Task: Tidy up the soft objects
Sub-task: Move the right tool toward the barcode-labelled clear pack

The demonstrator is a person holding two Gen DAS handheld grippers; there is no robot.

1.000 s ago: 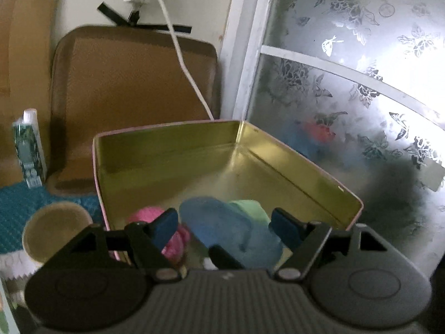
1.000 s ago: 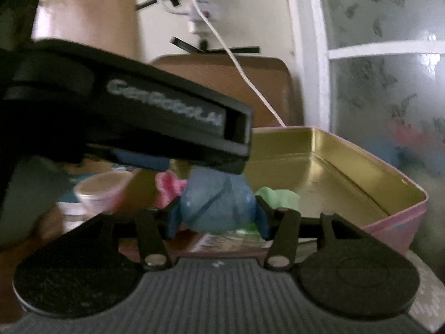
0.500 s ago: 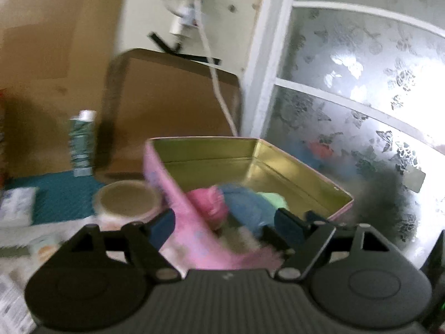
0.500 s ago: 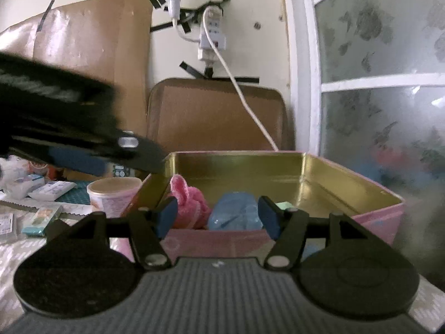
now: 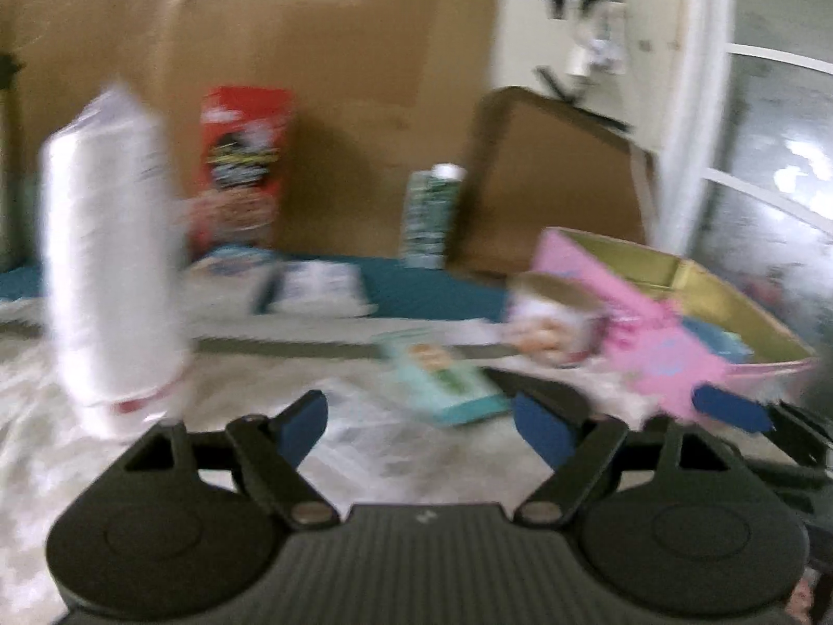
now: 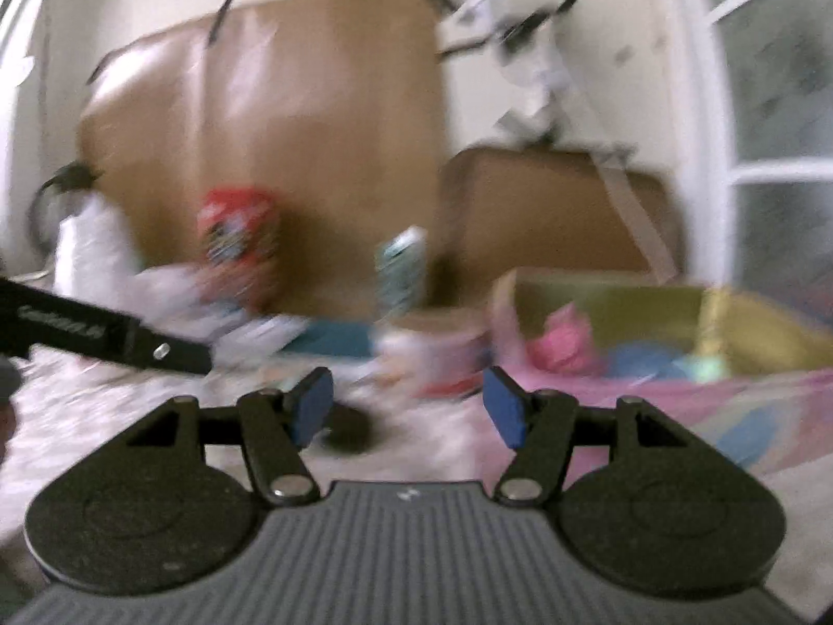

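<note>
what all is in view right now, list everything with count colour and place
tin box: 1, pink outside and gold inside, right side of the table
soft objects: 3, pink, blue, green, inside the tin box
cup: 1, pale, just left of the tin box
red packet: 1, standing against the cardboard
green carton: 1, upright, at the back
white roll: 1, upright, left
teal packet: 1, flat on the table
cardboard: brown, on the wall
left gripper: open, empty
right gripper: open, empty
</note>
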